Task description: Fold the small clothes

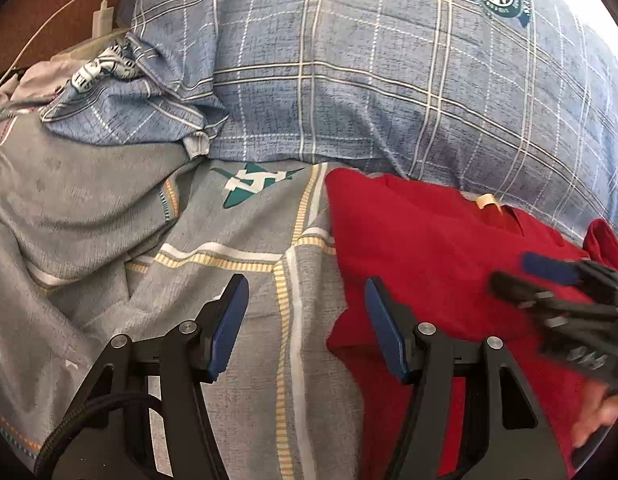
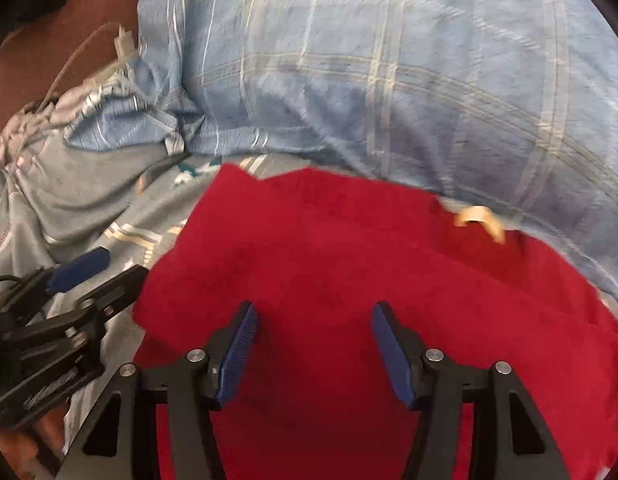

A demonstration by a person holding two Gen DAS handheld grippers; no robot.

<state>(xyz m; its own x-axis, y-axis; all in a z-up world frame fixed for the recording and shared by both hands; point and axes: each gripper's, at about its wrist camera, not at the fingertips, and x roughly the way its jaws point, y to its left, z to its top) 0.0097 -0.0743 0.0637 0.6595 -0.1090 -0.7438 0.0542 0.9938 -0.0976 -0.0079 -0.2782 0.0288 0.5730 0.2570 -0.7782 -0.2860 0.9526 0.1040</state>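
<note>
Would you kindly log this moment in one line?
left gripper: open, empty | right gripper: open, over red garment | garment: on bed

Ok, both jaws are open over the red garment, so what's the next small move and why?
Probably lower the right gripper onto the red garment and pinch its near edge. It lies spread on the bedsheet, unheld, with the left gripper open over its left edge.

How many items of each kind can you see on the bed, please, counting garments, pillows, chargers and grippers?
Red garment: 1
Blue plaid pillow: 1
White charger with cable: 1
Grippers: 2, the left gripper and the right gripper, both with fingers apart
Total: 5
</note>
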